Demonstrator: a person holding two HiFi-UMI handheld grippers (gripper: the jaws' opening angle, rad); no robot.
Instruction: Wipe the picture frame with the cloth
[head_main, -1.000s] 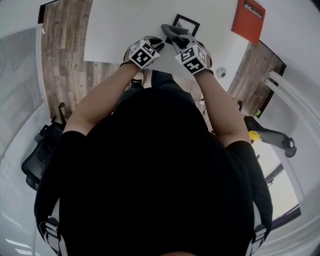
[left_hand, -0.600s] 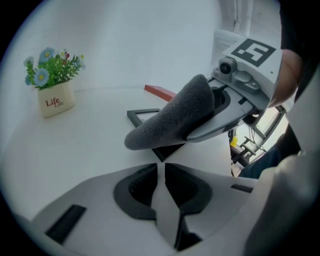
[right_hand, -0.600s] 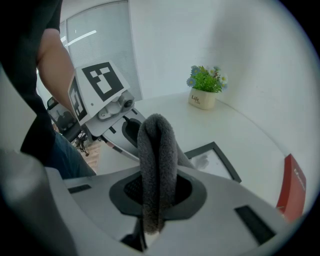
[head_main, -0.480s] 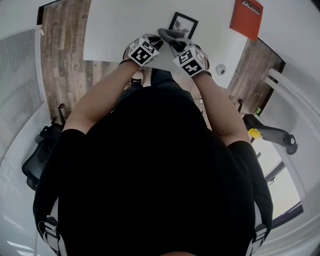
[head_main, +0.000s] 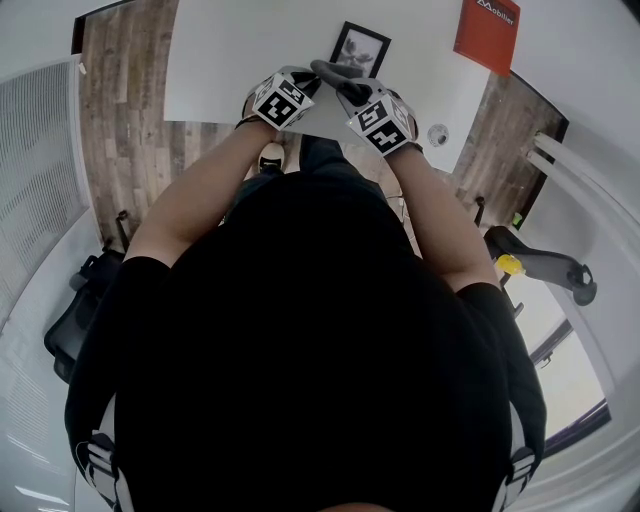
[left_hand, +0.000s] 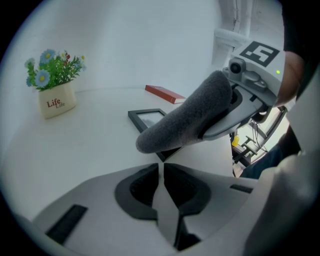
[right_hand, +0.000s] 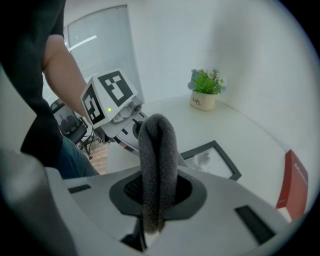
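Head view, arms: both bare forearms reach forward side by side over the near edge of the white tabletop (head_main: 220, 60), with the wrists close together.
Head view, left gripper (head_main: 303, 87): its marker cube faces up and its tips angle toward the other gripper.
Head view, right gripper (head_main: 352, 93): it is just beside the left one, and a grey cloth (head_main: 333, 71) sticks out ahead of it.
Head view, picture frame (head_main: 361, 48): it lies flat toward the tabletop's right side, just beyond the cloth. A red book (head_main: 487, 30) sits at the right edge.
Left gripper view, jaws: they are pressed together with nothing between them.
Left gripper view, cloth: a folded roll juts out of the right gripper and covers the frame's near corner in this view. A flower pot (left_hand: 56, 95) stands well off to the left.
Right gripper view, jaws: they are clamped on the folded cloth, which stands up out of them.
Right gripper view, frame: it lies flat on the tabletop just beyond the jaws, to the right. The left gripper is close by on the left.
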